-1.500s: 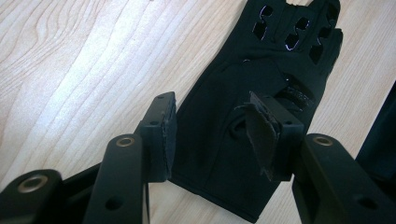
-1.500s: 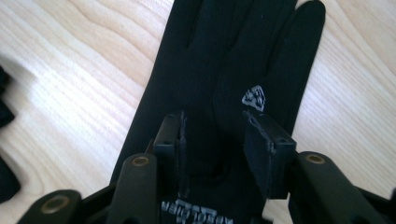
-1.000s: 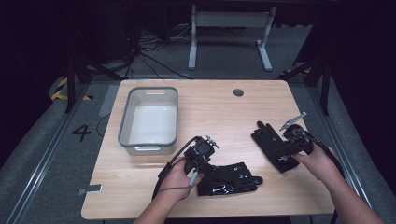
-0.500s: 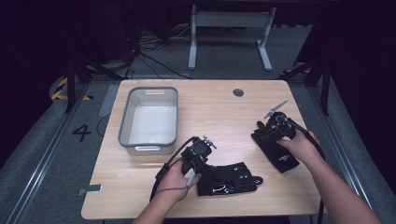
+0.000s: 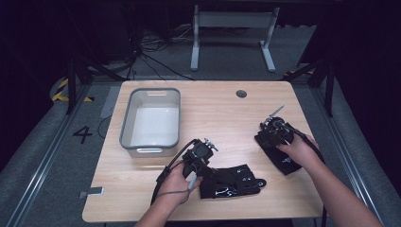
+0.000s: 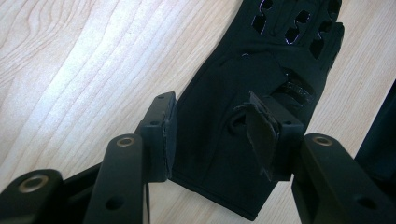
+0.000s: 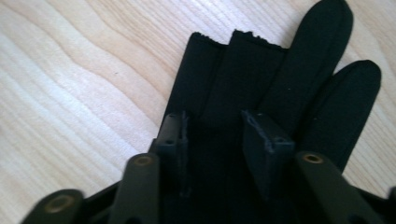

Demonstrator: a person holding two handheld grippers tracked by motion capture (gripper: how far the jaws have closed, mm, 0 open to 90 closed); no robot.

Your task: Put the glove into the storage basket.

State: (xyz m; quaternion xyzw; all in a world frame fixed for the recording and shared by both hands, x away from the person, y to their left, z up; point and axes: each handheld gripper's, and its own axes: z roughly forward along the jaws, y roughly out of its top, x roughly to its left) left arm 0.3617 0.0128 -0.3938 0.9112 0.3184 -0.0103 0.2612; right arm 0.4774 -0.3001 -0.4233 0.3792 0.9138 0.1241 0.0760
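Two black gloves lie flat on the wooden table (image 5: 222, 118). One glove (image 5: 236, 182) (image 6: 261, 60) is near the front edge. My left gripper (image 5: 208, 171) (image 6: 212, 135) stands open over its cuff, one pad at the cuff's edge and the other over the fabric. The other glove (image 5: 286, 163) (image 7: 280, 70) lies at the right. My right gripper (image 5: 265, 137) (image 7: 217, 140) is low over it, near the base of its fingers. Its jaws have just been closing a little and still stand apart, with glove fabric between them.
A grey plastic bin (image 5: 125, 127) with nothing in it stands at the table's left. A round cable hole (image 5: 241, 93) sits near the far edge. A metal stand (image 5: 231, 21) is on the floor beyond the table.
My right gripper has moved left along its glove toward the fingers and come down lower. The left gripper and its glove have stayed where they were.
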